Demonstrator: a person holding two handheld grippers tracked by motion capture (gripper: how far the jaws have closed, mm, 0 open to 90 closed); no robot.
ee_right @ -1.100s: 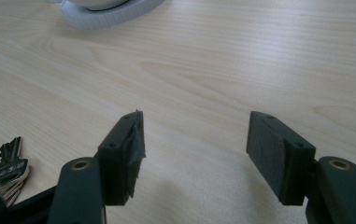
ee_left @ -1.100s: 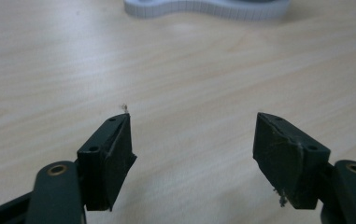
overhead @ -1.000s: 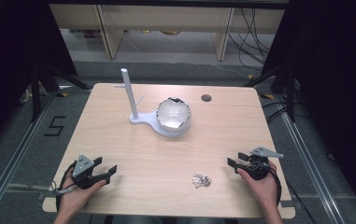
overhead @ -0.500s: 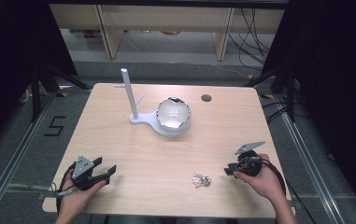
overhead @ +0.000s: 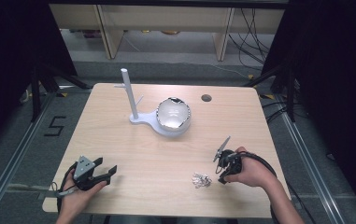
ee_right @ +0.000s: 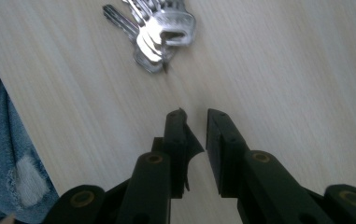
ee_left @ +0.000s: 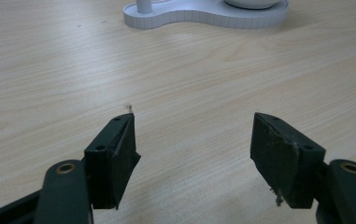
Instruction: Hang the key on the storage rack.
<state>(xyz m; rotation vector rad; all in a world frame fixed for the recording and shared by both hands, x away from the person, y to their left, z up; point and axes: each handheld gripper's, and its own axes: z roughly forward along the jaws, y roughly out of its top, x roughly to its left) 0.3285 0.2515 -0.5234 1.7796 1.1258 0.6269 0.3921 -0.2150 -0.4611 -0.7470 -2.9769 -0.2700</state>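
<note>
The bunch of keys [overhead: 202, 180] lay flat on the surface [overhead: 133, 154], near the front edge and well in front of the white stand [overhead: 138, 116] with its upright post and its bowl [overhead: 173, 114]. Nothing about the work looked done yet: the keys were untouched, nothing hung on the stand's pegs, and judging by the layout the whole lift and carry toward the stand was still left.

In the right claw's view the keys [ee_right: 154, 28] fanned out from one ring end, their blades running roughly together; the bunch's long axis lay slantwise to the claw, with the blade tips pointing away toward the upper left of that view.

The right claw [overhead: 221, 164] sat just beside the keys, on the side away from the stand's post, tipped down at them. Its jaws had just been closing, leaving a narrow gap with nothing between them [ee_right: 196, 122].

The left claw [overhead: 104, 169], well apart from the keys, stood wide open and empty [ee_left: 192, 144], aimed toward the stand.
</note>
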